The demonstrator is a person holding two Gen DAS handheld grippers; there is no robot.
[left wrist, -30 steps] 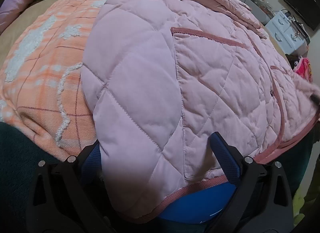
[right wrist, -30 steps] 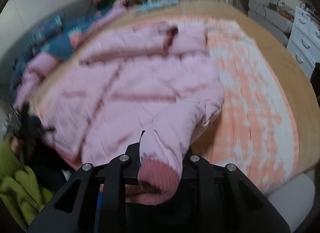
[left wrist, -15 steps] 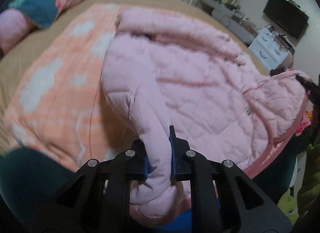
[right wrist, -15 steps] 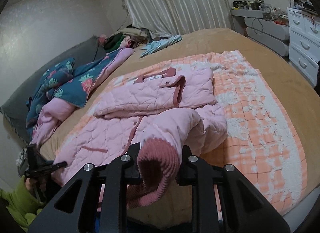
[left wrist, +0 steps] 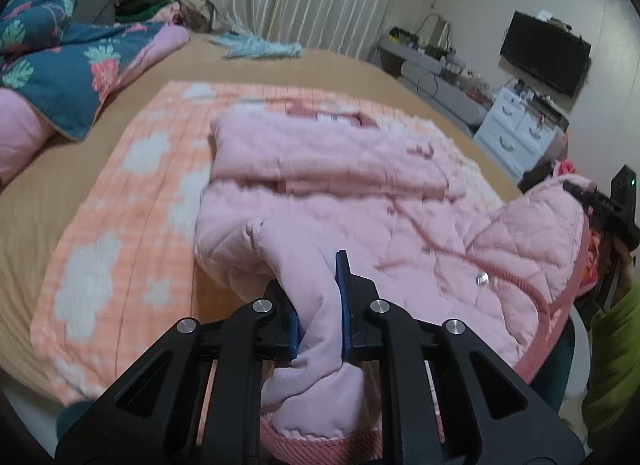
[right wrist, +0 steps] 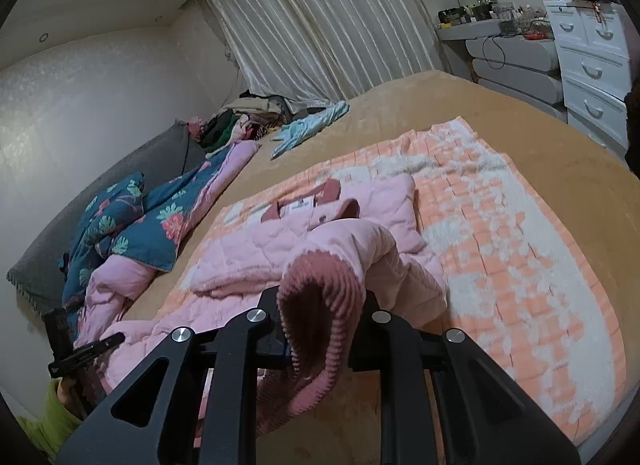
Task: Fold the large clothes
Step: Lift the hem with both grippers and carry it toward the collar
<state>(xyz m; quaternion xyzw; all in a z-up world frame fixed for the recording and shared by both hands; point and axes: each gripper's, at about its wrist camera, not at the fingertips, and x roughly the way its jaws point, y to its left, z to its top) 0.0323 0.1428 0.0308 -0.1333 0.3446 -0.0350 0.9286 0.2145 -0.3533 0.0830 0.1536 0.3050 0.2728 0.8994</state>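
My left gripper (left wrist: 318, 305) is clenched on a fold of the pink jacket (left wrist: 360, 201), fabric bunched right between the fingers. My right gripper (right wrist: 320, 329) pinches the ribbed cuff (right wrist: 320, 297). Jacket body sprawls toward 12 o'clock on the orange blanket (right wrist: 520, 249) on the bed.

A pale pink quilted jacket with darker pink ribbed trim (left wrist: 360, 193) lies spread, front up, on an orange-and-white checked blanket (left wrist: 120, 233); its collar points to 12 o'clock; hem and a ribbed cuff (right wrist: 320, 297) are lifted at 6 o'clock.
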